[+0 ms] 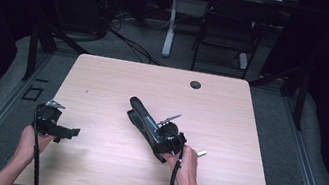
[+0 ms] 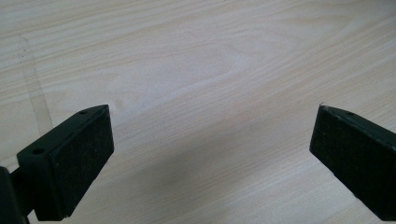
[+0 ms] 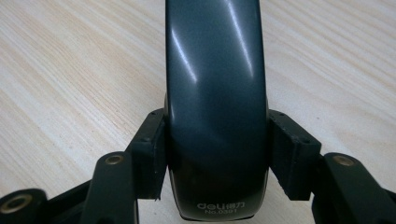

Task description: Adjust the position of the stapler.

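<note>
My right gripper [image 3: 215, 154] has its two jaws pressed tight on the sides of a dark grey stapler [image 3: 215, 107]. In the high view the stapler [image 1: 142, 115] sits near the middle of the table [image 1: 230, 113], and its far end points toward about eleven o'clock from my right hand [image 1: 186, 169].

I think the stapler is hard and a bit heavy. Its top is smooth and shiny, so it could slip. I hold it near its back end, at the sides, where it is wide — that looks like a good spot. A grip closer to the middle might stop the long front from tipping down.

My left gripper [image 1: 57, 124] is wide open and holds nothing. It is over the table's left edge, at about nine o'clock from the stapler and well apart from it.

The right gripper view shows small white letters on the stapler's back end — the high view is too far off to show them. The left gripper view shows its pads [image 2: 81, 161] over bare wood. The high view shows where both my hands are.
</note>
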A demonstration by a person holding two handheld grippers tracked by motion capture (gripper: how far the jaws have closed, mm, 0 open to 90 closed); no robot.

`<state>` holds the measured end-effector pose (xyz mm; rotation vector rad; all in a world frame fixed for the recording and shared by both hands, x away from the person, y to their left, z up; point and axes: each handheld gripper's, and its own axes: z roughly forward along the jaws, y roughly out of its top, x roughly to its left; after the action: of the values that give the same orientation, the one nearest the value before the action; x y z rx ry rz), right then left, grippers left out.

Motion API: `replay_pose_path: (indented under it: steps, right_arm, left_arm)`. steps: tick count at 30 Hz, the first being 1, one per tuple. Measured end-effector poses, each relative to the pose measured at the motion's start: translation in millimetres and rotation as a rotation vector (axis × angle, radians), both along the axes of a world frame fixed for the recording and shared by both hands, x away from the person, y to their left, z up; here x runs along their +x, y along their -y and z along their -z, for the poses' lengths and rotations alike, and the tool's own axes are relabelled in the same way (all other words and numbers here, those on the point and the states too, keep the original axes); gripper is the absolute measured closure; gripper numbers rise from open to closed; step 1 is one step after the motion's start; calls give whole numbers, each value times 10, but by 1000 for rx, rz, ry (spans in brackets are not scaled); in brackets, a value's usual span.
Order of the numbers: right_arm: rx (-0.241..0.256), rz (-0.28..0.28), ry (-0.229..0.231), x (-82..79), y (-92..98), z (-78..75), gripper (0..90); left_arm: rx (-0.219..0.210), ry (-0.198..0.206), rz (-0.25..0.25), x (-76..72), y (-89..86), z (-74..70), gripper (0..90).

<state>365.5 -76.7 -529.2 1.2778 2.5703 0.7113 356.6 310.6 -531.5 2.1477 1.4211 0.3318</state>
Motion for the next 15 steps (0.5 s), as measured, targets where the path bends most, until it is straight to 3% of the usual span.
replay_pose_path:
  steps: [2,10,15]
  right_arm:
    - [-7,-9,-3,9,13,-4,443]
    - [73,-26,-29,4,138,-13,430]
    - [45,-36,-18,-13,127,-30,441]
  left_arm:
    - [2,-3,-2,4,1,2,0]
    - [1,-9,-6,17,22,1,0]
    - [-1,-6,-1,18,50,-3,0]
